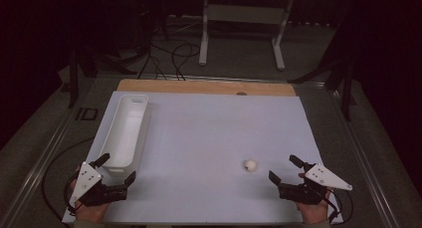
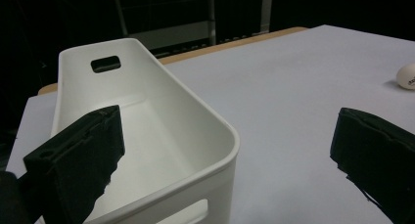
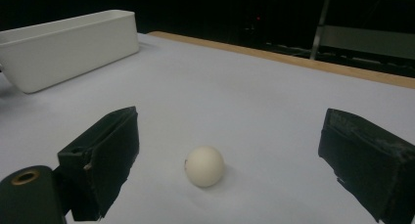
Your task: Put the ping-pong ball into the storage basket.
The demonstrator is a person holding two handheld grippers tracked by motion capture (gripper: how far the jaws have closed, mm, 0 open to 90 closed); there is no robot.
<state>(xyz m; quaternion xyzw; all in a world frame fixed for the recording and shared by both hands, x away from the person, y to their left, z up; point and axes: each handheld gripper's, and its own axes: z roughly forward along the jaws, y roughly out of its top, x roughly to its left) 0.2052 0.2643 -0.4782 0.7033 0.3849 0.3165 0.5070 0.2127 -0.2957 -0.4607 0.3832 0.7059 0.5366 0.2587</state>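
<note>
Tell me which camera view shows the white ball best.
The right gripper view: the white ball sits close and whole on the sheet, between that view's open tongs. The high view shows it small; the left gripper view catches part of it at the right edge.

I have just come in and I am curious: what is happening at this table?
A person holds a black two-jaw gripper in each hand. The right gripper, jaws open, faces a small white ball lying free on the pale table sheet. The left gripper, also open, sits beside the near end of a long white plastic bin, which looks empty.
</note>
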